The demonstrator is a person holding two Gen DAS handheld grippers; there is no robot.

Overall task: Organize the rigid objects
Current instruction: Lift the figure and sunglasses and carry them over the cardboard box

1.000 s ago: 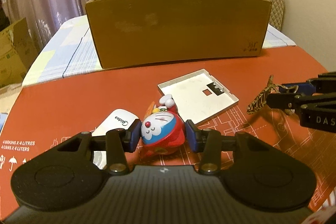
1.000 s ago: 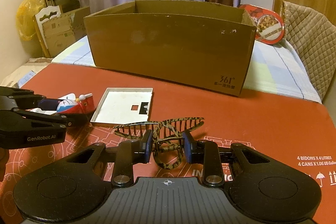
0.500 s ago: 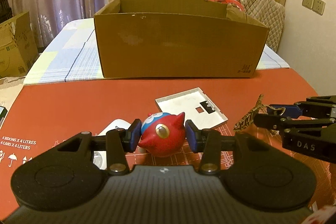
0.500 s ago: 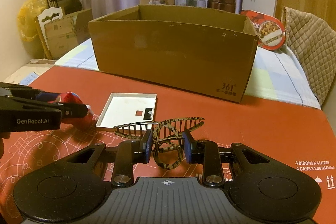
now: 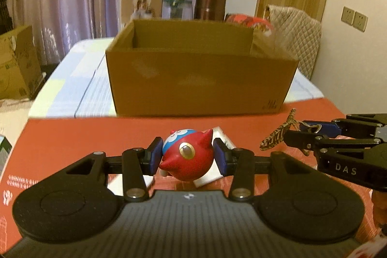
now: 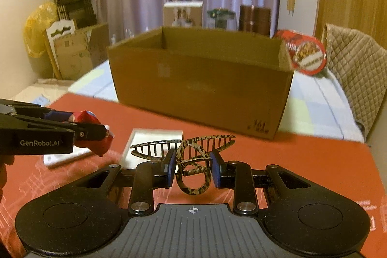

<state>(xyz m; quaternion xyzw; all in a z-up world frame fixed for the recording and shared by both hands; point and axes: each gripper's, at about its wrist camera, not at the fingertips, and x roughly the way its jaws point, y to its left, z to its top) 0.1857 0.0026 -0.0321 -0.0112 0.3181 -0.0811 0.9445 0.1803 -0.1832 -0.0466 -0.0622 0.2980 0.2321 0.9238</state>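
Your left gripper (image 5: 186,158) has its jaws clamped on the round red-and-blue plastic cat figurine (image 5: 187,158), one blue pad against each side, and the toy hangs clear of the red printed worktop (image 5: 72,137). The figurine is tipped forward, so its red back with a gold stud faces the left wrist camera and its blue-and-white head points away.

Your right gripper (image 6: 192,169) has its jaws closed on the tortoiseshell plastic hair claw (image 6: 191,161), the pads pressing the looped handles by the spring, with the toothed combs spread out to either side above the pads. The claw too is off the worktop.

Beneath and between the two grippers a flat white rectangular plastic tray (image 6: 154,139) lies on the worktop, partly hidden by both. Beyond it stands the open brown cardboard box (image 5: 200,79), well apart from both held things; what shows of its inside is only bare walls. From the right wrist view your left gripper sits to the left at about the same height.
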